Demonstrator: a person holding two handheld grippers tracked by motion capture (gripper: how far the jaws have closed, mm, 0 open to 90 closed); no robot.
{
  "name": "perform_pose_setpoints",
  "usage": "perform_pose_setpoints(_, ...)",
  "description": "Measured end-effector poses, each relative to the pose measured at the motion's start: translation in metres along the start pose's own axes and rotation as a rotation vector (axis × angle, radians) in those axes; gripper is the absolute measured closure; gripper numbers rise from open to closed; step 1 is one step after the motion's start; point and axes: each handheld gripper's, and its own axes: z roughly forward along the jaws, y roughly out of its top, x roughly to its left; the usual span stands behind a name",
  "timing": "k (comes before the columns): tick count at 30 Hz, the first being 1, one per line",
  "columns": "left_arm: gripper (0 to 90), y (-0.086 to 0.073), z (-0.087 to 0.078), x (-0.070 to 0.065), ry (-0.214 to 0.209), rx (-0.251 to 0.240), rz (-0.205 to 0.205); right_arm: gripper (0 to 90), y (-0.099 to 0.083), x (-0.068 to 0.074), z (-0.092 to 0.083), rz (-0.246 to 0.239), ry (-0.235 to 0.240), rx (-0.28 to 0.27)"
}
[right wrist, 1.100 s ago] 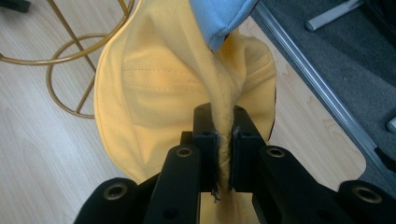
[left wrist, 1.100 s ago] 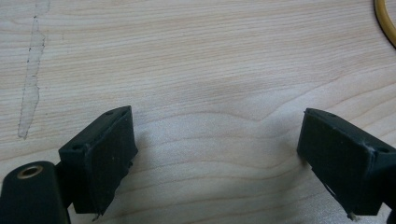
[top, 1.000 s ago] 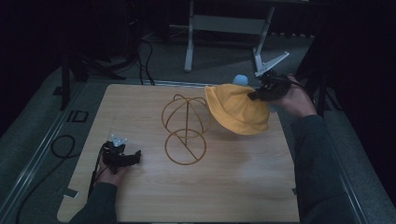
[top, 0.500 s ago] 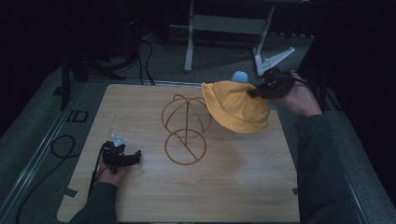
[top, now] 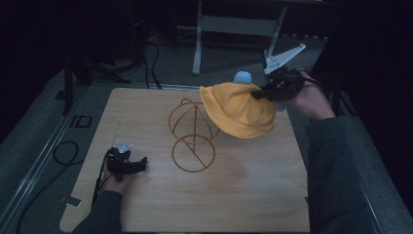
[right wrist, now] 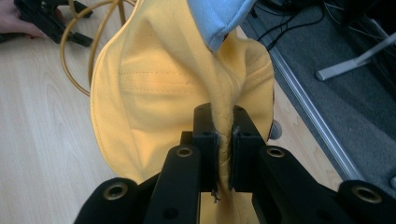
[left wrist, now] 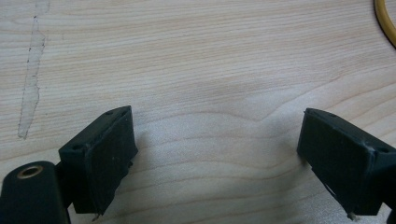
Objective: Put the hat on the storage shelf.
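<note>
A yellow bucket hat [top: 238, 109] with a pale blue top part [top: 242, 77] hangs in the air over the table's far right, its left brim close to the dome of a gold wire hat stand [top: 191, 134]. My right gripper [top: 260, 92] is shut on a fold of the hat's fabric [right wrist: 223, 140]; the hat [right wrist: 154, 88] spreads beyond the jaws, with the wire stand [right wrist: 77, 44] behind it. My left gripper [top: 139, 163] rests low on the wooden table [top: 146, 112] at the near left, open, with bare wood between its jaws [left wrist: 215, 154].
The stand's round base ring [top: 193, 155] lies mid-table; an arc of it [left wrist: 385, 23] shows in the left gripper view. A white metal frame [top: 234, 24] and cables [top: 146, 53] stand on the grey floor beyond the table. A cable [top: 63, 156] loops left of the table.
My right gripper has carried the hat up and leftward, so its brim now reaches the stand's dome. The left gripper has stayed still.
</note>
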Motion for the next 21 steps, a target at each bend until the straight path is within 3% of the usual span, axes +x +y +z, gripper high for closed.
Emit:
perform_pose_setpoints(14,11.5,0.0,0.0,0.0,0.0,0.0,0.001,83.9,0.034,0.018,0.005,-0.066,0.038,-0.054)
perform_pose_setpoints(21,11.5,0.0,0.0,0.0,0.001,0.0,0.002,83.8,0.054,0.029,0.019,-0.096,0.069,-0.068)
